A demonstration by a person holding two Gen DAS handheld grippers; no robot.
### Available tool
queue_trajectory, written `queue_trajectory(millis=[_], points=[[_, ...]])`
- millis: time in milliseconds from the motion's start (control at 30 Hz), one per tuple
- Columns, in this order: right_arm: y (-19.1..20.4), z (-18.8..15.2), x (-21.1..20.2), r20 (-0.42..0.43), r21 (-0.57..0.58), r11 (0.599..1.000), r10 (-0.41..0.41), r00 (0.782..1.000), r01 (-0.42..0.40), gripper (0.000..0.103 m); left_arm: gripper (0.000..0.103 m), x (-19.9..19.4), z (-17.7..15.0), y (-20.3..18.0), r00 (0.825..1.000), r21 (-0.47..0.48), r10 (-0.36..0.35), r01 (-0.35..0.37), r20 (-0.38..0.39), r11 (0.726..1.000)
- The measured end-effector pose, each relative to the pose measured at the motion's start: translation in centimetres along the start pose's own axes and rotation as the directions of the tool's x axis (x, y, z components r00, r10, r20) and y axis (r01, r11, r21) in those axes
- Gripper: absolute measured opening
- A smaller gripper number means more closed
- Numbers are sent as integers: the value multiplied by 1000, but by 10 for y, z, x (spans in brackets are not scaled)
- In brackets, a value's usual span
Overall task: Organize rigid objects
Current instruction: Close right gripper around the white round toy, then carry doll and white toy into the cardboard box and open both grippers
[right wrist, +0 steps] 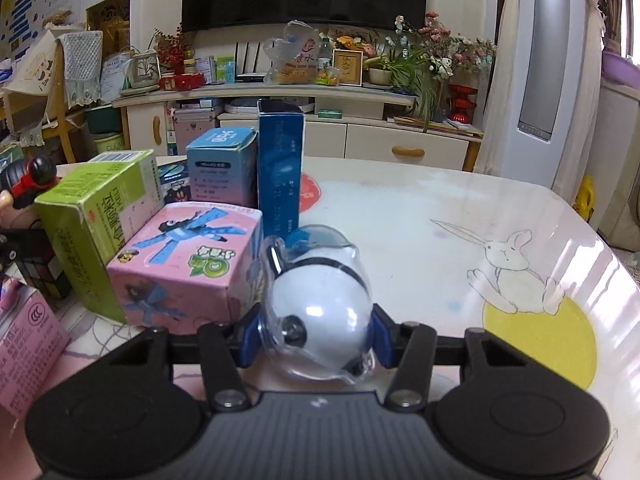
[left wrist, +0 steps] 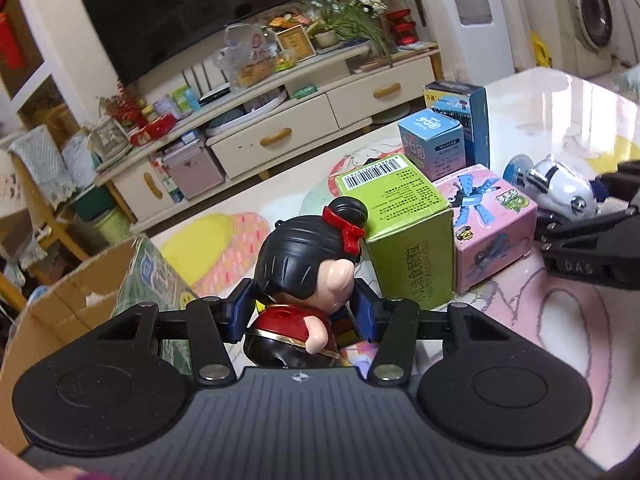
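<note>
We see our left gripper point(left wrist: 304, 312) with its jaws clamped on a doll figurine point(left wrist: 310, 264) with black hair and a red bow, held just left of the green box point(left wrist: 404, 224). Our right gripper point(right wrist: 314, 338) has its jaws pressed against a white-and-blue toy in a clear capsule point(right wrist: 316, 300), just right of the pink box point(right wrist: 188, 268), which touches the green box's right side. Behind the green box stand a light blue box point(left wrist: 432, 140) and a taller dark blue box point(left wrist: 468, 120). All rest on the illustrated tabletop point(right wrist: 460, 216). A Rubik's cube point(right wrist: 38, 264) sits left of the green box.
</note>
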State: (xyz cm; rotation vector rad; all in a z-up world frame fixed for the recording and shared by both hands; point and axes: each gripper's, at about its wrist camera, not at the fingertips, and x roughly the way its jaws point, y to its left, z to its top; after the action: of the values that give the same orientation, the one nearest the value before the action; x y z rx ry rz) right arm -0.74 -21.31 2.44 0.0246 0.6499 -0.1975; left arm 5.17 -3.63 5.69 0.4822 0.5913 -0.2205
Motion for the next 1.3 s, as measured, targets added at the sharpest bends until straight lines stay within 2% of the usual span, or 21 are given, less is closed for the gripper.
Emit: queue_trajectory(millis=[233, 533, 1033, 1300], points=[[-1, -8, -10, 3, 39, 999, 8, 1000, -8, 52, 63, -19, -12, 4, 1000, -109, 2, -2, 3, 994], [-5, -22, -35, -5, 133, 991, 27, 1000, -26, 52, 63, -48, -35, 12, 999, -248, -30, 33, 17, 968], [-2, -41, -83, -14, 271, 957, 115, 993, -107, 52, 63, -83, -63, 13, 993, -364, -116, 113, 15, 925], [7, -45, -110, 6, 265, 954, 141, 990, -138, 52, 63, -103, -69, 13, 986, -395, -160, 166, 48, 904]])
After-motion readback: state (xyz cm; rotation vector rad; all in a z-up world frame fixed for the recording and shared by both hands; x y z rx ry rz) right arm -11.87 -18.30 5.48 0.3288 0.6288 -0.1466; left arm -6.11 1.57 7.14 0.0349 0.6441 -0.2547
